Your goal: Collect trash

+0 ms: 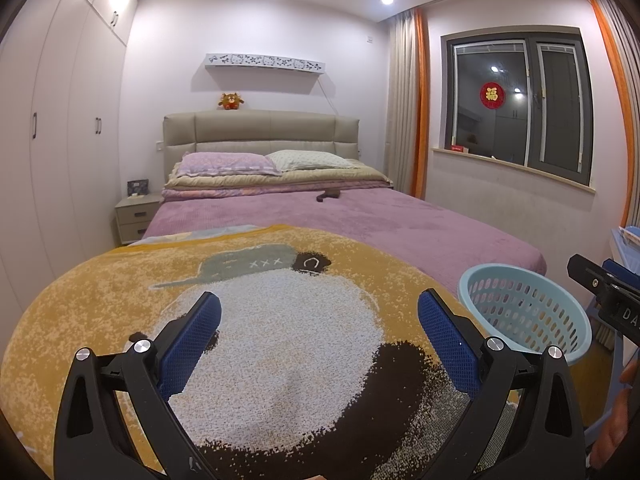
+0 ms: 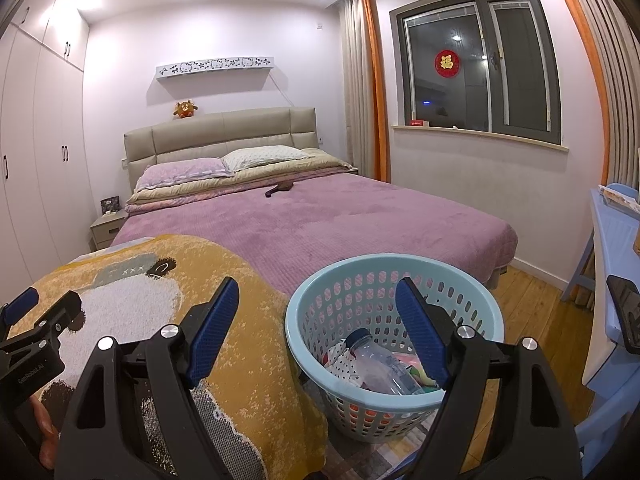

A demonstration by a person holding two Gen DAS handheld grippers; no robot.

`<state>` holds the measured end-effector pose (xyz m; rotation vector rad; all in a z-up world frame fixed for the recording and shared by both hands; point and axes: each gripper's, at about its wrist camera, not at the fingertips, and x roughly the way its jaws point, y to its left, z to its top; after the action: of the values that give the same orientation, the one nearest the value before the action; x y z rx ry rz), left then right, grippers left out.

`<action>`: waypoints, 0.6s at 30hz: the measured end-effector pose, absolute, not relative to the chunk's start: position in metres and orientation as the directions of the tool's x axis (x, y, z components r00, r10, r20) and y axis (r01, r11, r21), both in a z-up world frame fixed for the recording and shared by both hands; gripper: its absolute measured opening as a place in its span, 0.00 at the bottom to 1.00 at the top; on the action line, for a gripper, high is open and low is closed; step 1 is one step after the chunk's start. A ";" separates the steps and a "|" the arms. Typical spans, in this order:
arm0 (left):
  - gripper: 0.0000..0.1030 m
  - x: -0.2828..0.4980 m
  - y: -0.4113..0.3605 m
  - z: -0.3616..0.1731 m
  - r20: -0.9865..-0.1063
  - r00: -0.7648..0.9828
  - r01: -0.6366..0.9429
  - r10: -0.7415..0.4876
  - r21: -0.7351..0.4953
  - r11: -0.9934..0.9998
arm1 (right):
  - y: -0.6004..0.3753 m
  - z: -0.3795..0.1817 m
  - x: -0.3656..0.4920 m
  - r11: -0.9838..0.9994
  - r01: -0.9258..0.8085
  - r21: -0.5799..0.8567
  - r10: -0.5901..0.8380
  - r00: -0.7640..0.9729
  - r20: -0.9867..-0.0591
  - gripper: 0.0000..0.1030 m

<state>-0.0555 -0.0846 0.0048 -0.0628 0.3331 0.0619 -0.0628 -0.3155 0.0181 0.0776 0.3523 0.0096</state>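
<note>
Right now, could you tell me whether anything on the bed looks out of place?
Yes: a small dark brown object lies alone on the purple bedspread just below the pillows; I cannot tell what it is. Otherwise nothing looks spilled or damaged.

My way down into the basket [image 2: 394, 264] is open from above; a bottle [image 2: 380, 364] lies inside, and the blanket [image 2: 248, 320] crowds its left rim.

You are seeing "GenRobot.AI" printed in white on the left gripper [image 2: 30, 316] body, at the left edge of the right wrist view. The red round window sticker [image 2: 447, 63] is showing a gold 福. The yellow blanket [image 1: 120, 280] is carrying "xxx" on a grey cap.
</note>
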 end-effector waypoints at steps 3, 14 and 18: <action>0.93 -0.055 -0.086 0.005 -0.328 0.943 -0.071 0.051 -0.050 0.996 | -0.315 0.016 -0.063 0.997 0.003 0.078 0.025 0.937 -0.347 0.74; 0.93 -0.055 -0.086 0.006 -0.328 0.943 -0.071 0.051 -0.049 0.996 | -0.315 0.015 -0.062 0.997 0.003 0.080 0.025 0.937 -0.349 0.74; 0.93 -0.056 -0.087 0.006 -0.325 0.944 -0.071 0.052 -0.045 0.996 | -0.315 0.015 -0.062 0.997 0.003 0.082 0.026 0.936 -0.350 0.74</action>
<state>-0.0562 -0.0867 0.0061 -0.0566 0.3300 0.0625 -0.0617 -0.3155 0.0145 0.0813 0.3585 0.0115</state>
